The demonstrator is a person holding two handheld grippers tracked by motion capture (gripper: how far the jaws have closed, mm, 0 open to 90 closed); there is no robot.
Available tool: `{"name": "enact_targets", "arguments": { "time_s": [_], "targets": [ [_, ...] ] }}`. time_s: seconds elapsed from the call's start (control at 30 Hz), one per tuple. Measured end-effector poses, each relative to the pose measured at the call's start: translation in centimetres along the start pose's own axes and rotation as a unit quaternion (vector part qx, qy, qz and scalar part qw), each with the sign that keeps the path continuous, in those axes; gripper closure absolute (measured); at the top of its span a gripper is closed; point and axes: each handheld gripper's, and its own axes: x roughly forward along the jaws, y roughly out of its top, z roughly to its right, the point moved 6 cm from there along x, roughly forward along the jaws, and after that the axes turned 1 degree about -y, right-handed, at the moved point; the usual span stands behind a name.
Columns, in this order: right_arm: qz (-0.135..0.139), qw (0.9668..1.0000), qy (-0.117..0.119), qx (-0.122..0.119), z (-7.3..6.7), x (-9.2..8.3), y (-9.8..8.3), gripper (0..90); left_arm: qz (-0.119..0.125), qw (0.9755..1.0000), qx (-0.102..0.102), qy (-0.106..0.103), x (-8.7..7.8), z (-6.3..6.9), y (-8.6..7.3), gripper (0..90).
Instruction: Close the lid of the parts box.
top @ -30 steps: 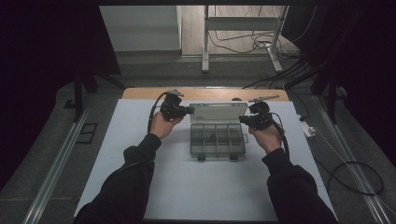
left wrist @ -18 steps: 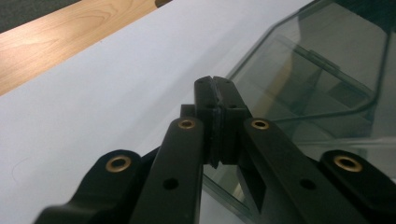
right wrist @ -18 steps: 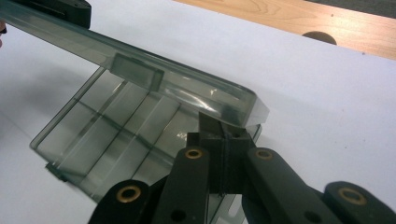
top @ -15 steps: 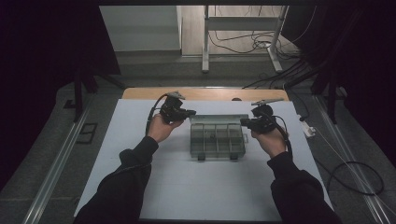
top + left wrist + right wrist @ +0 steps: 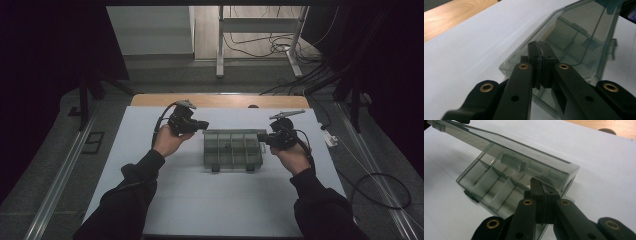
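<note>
- While both pairs of tongs are pressed together with nothing between their pads, the left tongs (image 5: 204, 125) sit just beside the far left corner of the clear compartment box (image 5: 233, 149), and the right tongs (image 5: 261, 138) sit at its right end.
- That box lies in the middle of the white tabletop (image 5: 150, 150), its divided tray towards the person and its two latches on the near edge.
- Beyond the box, a strip of bare wood (image 5: 215, 101) runs along the tabletop's far edge; past that lie a grey floor, a white frame leg and loose cables (image 5: 260, 40). Right of the box, more cable (image 5: 380, 190) curls on the floor.
- Both forearms, in dark sleeves, come up from the near edge on either side of the box. The left hand (image 5: 167, 141) is held left of it, palm turned inward; the right hand (image 5: 292, 155) is held right of it.
- From the left gripper view, the left tongs (image 5: 539, 45) have their tips against the box's (image 5: 574, 40) smoky wall, and the lid is seen raised at a slant, something the high view does not make plain.
- From the right gripper view, the right tongs (image 5: 541, 185) lie just under the lid's corner (image 5: 564, 173), with the tray's dividers (image 5: 496, 187) showing beneath.
</note>
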Motion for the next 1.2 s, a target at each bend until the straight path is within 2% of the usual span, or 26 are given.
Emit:
{"name": "enact_targets", "arguments": {
  "time_s": [0.37,0.67,1.2],
  "targets": [
    [-0.012,0.9999,0.007,-0.010,-0.6,-0.5,-1.4,88.8,-0.001,0.9999,-0.007,-0.012,-0.9,1.4,-0.9,88.3],
    [-0.024,0.9995,0.010,-0.019,-0.9,-0.6,-2.8,88.8,-0.007,0.9998,0.001,-0.017,-0.7,2.8,-1.8,88.3],
    [-0.047,0.9982,0.022,-0.029,-1.7,-0.4,-4.8,88.8,-0.014,0.9997,-0.008,-0.021,-0.2,3.8,-3.2,88.2]
  ]
}}
